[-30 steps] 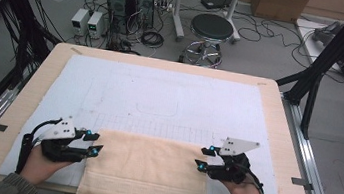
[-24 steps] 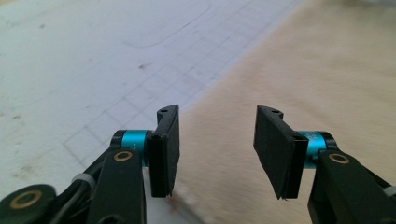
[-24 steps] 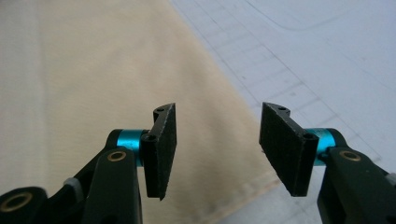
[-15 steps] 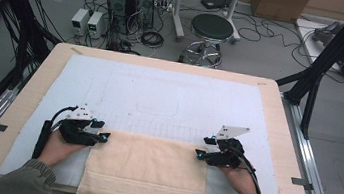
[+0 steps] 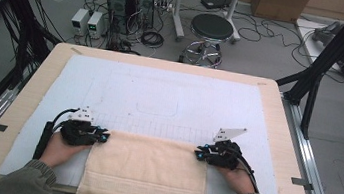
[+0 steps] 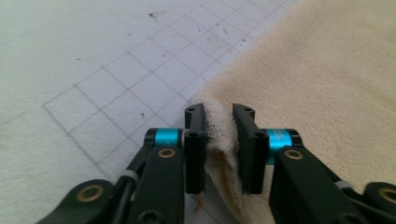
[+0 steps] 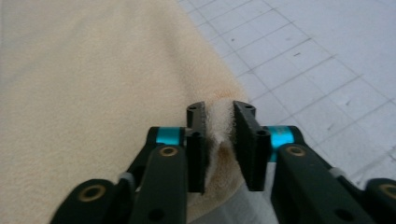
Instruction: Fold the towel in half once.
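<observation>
Pinching soft cream towel point(image 5: 146, 169) corners: left tongs point(image 6: 219, 135), right tongs point(image 7: 220, 130) just clamped shut.

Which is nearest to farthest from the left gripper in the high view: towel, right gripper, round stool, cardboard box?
From left gripper:
1. towel, corner pinched in its jaws.
2. right gripper, at the towel's opposite corner.
3. round stool, on the floor beyond the table.
4. cardboard box, far back right.

Beyond the towel point(image 5: 145, 169), the white mat point(image 5: 170, 97) lies bare to the table's point(image 5: 277, 121) far edge.
</observation>
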`<move>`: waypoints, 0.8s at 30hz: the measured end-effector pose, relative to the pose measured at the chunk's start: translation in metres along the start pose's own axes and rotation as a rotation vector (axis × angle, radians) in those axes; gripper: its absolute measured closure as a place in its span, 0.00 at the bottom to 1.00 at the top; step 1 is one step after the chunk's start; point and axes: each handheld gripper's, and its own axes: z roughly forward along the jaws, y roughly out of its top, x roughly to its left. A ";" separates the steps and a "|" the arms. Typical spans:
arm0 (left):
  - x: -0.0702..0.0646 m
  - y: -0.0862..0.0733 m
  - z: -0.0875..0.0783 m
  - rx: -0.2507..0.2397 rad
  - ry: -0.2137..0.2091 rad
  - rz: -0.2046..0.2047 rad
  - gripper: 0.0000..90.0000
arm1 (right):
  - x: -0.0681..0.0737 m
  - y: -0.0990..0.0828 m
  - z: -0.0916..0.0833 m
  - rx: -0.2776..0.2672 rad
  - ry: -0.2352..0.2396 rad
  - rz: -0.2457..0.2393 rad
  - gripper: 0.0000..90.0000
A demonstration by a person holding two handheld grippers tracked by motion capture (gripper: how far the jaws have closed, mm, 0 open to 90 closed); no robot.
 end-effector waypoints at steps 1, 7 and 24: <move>0.000 0.001 0.000 0.006 0.001 0.008 0.88 | 0.001 0.001 0.000 0.003 -0.001 -0.002 0.89; 0.004 0.007 0.000 -0.010 0.069 0.020 0.91 | 0.000 0.014 -0.005 0.000 -0.020 -0.041 0.92; 0.066 0.116 0.010 -0.149 0.295 -0.079 0.92 | -0.080 0.097 -0.011 -0.119 -0.230 0.042 0.93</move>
